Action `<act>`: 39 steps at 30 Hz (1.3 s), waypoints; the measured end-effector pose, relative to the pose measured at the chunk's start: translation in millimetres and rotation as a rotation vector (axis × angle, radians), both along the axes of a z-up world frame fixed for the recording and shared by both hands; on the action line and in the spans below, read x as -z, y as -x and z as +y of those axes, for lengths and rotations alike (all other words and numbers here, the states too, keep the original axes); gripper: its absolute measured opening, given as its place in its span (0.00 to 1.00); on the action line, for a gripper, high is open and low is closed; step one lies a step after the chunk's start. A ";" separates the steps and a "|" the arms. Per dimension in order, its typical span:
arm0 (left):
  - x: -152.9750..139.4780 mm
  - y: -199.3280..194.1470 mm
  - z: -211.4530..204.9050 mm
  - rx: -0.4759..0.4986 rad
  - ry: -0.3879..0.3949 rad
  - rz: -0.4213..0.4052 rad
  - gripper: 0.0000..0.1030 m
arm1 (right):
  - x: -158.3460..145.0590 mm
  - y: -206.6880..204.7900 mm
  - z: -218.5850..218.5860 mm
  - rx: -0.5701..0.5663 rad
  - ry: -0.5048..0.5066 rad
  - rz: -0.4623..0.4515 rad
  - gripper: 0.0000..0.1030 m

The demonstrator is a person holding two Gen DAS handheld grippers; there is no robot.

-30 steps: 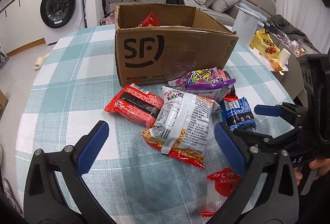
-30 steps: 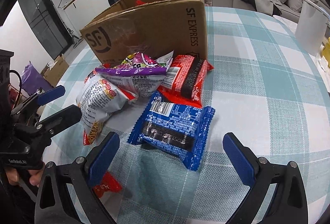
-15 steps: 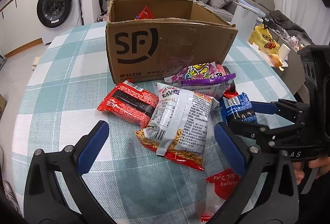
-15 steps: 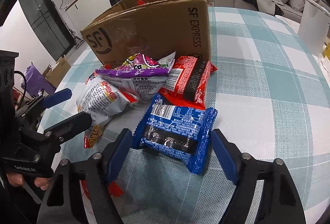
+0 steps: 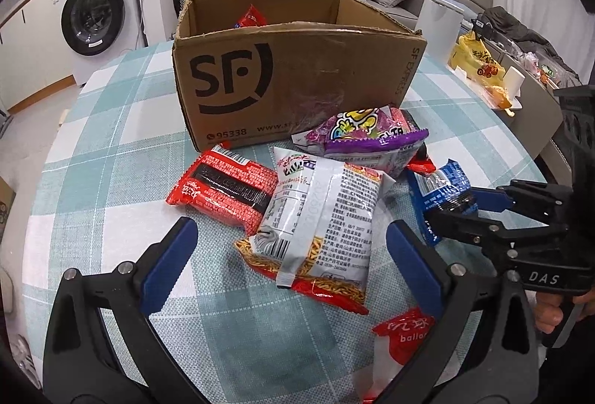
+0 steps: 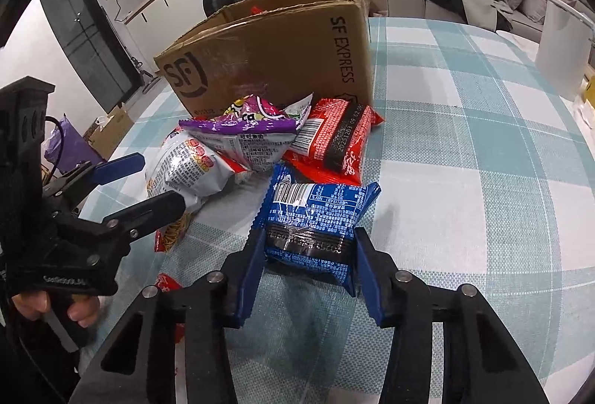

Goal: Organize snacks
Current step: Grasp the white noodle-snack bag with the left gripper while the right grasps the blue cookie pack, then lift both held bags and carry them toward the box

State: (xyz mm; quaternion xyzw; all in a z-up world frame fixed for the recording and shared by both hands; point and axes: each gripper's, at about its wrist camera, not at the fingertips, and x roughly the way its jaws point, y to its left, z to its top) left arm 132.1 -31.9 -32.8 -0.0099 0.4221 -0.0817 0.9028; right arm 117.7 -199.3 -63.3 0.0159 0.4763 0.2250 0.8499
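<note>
Right hand-held gripper (image 6: 308,266) has just been closing: a second ago its jaws stood wide either side of the blue snack pack (image 6: 316,218), now the pads are pinched in against the pack's near end, wrapper creased between them. Reads as clamped on the pack, pack not yet lifted, its far end resting on the counter (image 6: 465,162). So the grasp looks done; next step is probably lift and carry to the cardboard box (image 6: 282,58), which stands open behind the pile and already holds one red packet. Left hand-held gripper (image 5: 290,255) is apart, nothing between the pads, hovering just short of the white noodle bag (image 5: 319,218), which lies in line with the gap. Red packet (image 5: 223,188) is left of that bag, purple bag (image 5: 364,140) behind it against the box wall. A small red-and-clear pouch (image 5: 398,344) lies nearest, partly under the left gripper's right finger.
</note>
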 end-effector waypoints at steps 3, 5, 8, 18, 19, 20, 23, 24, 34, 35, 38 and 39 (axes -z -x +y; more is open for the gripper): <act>0.6 -0.8 -1.0 0.007 0.000 0.000 0.98 | -0.4 3.1 -3.1 0.010 -0.018 -0.002 0.45; -0.4 -0.7 -1.1 0.014 0.000 -0.008 0.97 | -1.0 5.2 -4.8 0.017 -0.024 -0.005 0.45; -1.7 -0.1 -1.8 0.028 0.006 -0.014 0.92 | -2.4 7.1 -5.9 0.020 -0.028 -0.011 0.45; -0.9 1.1 -5.6 0.071 0.041 -0.009 0.47 | -14.1 14.2 -10.2 0.032 -0.051 -0.047 0.45; -1.9 1.0 -4.2 0.078 0.061 -0.002 0.46 | -15.2 14.9 -11.0 0.033 -0.054 -0.052 0.45; -2.2 1.1 -3.0 0.081 0.076 0.004 0.45 | -16.5 14.9 -12.2 0.035 -0.059 -0.057 0.45; -4.4 3.1 -0.7 0.080 0.093 0.004 0.44 | -20.0 17.2 -14.2 0.038 -0.067 -0.070 0.45; -5.2 4.1 -0.4 0.079 0.094 0.002 0.44 | -21.2 17.8 -14.6 0.038 -0.069 -0.073 0.45; -26.0 16.6 10.7 0.050 0.127 -0.041 0.44 | -40.4 20.7 -15.2 0.033 -0.100 -0.126 0.45; -29.6 17.9 11.8 0.046 0.129 -0.049 0.44 | -44.0 21.1 -15.2 0.031 -0.103 -0.134 0.45; -38.1 22.0 14.7 0.041 0.136 -0.068 0.44 | -53.7 20.9 -14.9 0.022 -0.116 -0.155 0.45; -42.2 23.2 15.9 0.039 0.140 -0.078 0.44 | -56.7 20.8 -15.0 0.021 -0.119 -0.163 0.45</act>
